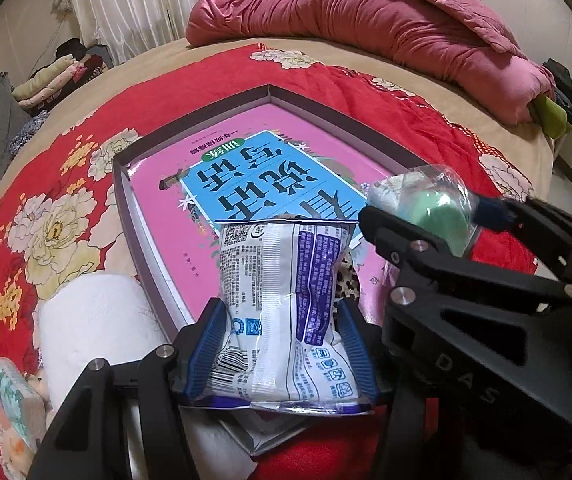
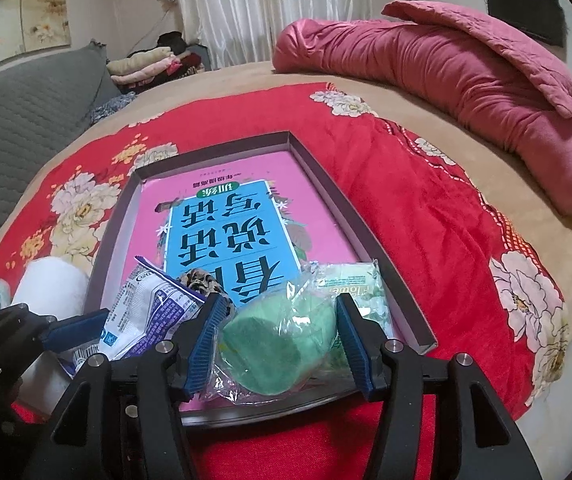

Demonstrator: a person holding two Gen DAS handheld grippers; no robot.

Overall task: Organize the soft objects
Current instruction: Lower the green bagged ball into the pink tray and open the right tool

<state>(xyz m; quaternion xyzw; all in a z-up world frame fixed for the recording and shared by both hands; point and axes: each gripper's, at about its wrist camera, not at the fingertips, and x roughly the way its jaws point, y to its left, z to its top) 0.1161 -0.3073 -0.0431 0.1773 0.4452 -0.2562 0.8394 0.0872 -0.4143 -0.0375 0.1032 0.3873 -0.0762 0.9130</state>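
A shallow grey box (image 2: 370, 248) lies open on a red flowered bedspread (image 2: 426, 216), with a pink and blue book (image 2: 222, 236) flat on its floor, printed upside down from this side.

In the left wrist view, the left gripper (image 1: 282, 344) sits at the bottom centre of the frame, its blue pads (image 1: 206, 344) clamped on a white and blue snack packet (image 1: 286, 304). The packet stands upright between the pads, pinched in at its waist, over the near end of the box. A bit of leopard-print cloth (image 1: 348, 284) peeks out just behind its right edge.

In the right wrist view, the right gripper (image 2: 278, 344) fills the lower centre. A green sponge in a clear plastic wrapper (image 2: 278, 344) lies between its blue pads at the near end of the box, resting on the book. The left pad touches the wrapper; the right pad stands just off the sponge, with only loose plastic near it, so the jaws look parted rather than squeezing. A green and white tissue pack (image 2: 360, 284) lies just behind the sponge, against the box's right wall.

At the left of the left wrist view, a white paper roll (image 1: 98, 320) sits on the bedspread beside the box. A rumpled pink quilt (image 1: 386, 20) lies across the upper right.
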